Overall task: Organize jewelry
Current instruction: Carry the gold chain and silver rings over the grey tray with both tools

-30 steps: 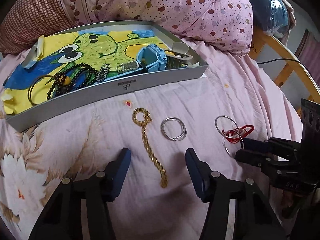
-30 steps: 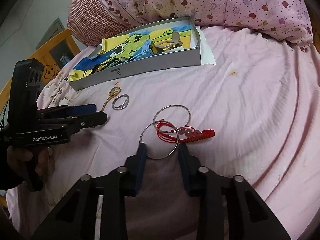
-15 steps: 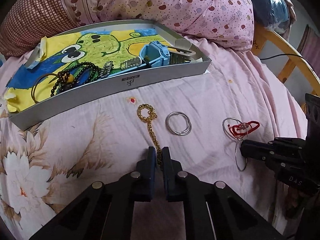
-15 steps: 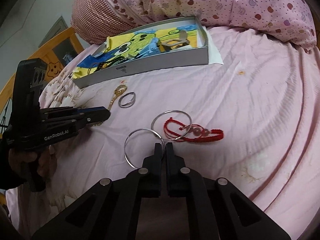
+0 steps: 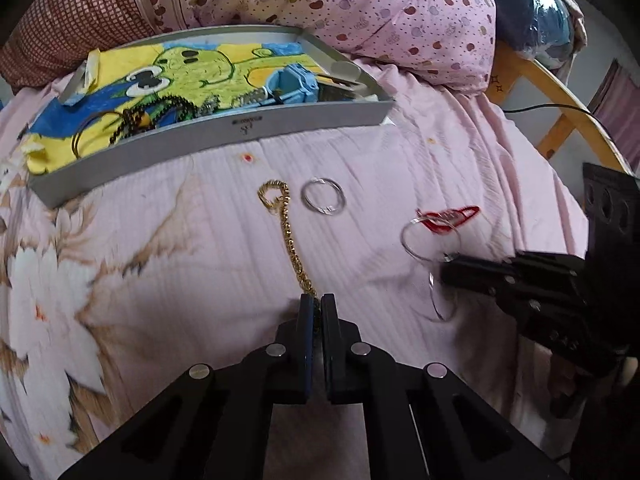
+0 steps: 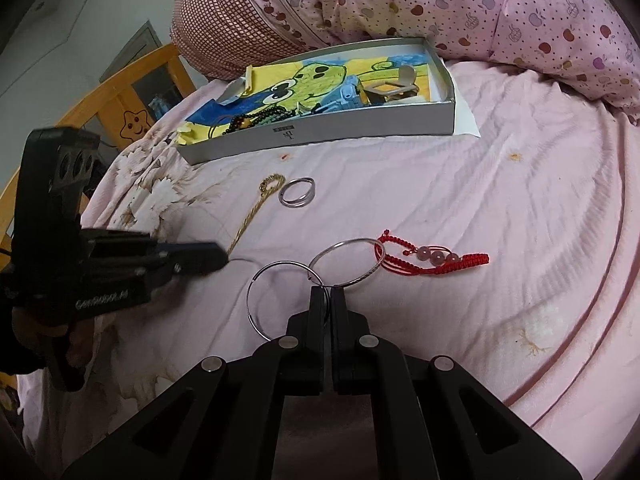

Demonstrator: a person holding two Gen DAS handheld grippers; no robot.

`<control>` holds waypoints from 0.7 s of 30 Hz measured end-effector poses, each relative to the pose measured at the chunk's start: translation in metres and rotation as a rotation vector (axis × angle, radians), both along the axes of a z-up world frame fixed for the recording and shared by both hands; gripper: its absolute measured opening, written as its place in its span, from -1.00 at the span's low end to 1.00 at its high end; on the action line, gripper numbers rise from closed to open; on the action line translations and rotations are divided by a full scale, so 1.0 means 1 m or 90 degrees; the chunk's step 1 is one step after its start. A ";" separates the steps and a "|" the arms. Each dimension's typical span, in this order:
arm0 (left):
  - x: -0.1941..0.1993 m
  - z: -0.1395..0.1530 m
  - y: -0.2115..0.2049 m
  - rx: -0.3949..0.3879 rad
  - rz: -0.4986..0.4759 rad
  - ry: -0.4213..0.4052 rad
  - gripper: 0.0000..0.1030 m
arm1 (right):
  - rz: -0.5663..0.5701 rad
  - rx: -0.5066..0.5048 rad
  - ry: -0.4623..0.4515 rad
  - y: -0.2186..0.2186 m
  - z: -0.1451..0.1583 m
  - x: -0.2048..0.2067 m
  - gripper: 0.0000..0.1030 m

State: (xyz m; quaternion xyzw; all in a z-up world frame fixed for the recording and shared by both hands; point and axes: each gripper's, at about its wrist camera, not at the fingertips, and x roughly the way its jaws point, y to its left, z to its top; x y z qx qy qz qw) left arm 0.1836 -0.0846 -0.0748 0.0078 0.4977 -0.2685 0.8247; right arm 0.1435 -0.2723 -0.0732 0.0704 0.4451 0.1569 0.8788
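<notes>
gripping: left tongs [image 5: 317, 307] closed on the near end of the gold chain [image 5: 289, 236]; chain runs straight away across the bed sheet [image 5: 200, 248], far looped end lying flat
right tongs [image 6: 328, 294]: closed on the rim of a thin silver hoop [image 6: 276, 300]; hoop tilted, partly off the sheet
second hoop [image 6: 347, 262]: just beyond the right tongs, overlapping the gripped hoop at the pinch point; can't tell if it's clamped too
red cord bracelet [image 6: 434, 260]: flat on the sheet, three pink beads, one end crossing the second hoop
silver bangle [image 5: 323, 201]: flat on the sheet just right of the chain's loop, apart from it
grey tray [image 5: 224, 140]: farther back, frog-print lining; holds dark bead strands [image 5: 160, 110], a thin ring, a blue watch [image 5: 294, 86]
behind tray: pink spotted quilt [image 5: 340, 4], checked pillow [image 6: 236, 28]
left edge, right view: a hand [image 6: 60, 332] on the left tool's grip
</notes>
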 end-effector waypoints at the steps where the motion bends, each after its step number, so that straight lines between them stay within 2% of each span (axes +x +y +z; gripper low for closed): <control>1: -0.004 0.000 0.001 -0.004 -0.001 0.008 -0.92 | 0.000 0.000 -0.003 -0.001 0.001 -0.001 -0.94; 10: -0.029 0.002 0.001 -0.007 -0.009 0.026 -0.92 | 0.008 -0.010 -0.007 0.003 0.006 -0.004 -0.94; 15: -0.023 0.000 0.004 -0.021 0.022 0.050 -0.92 | 0.004 -0.025 0.002 0.002 0.003 -0.004 -0.94; 21: -0.013 -0.003 -0.003 0.007 0.046 0.040 -0.86 | -0.008 -0.031 0.001 -0.004 0.003 -0.004 -0.94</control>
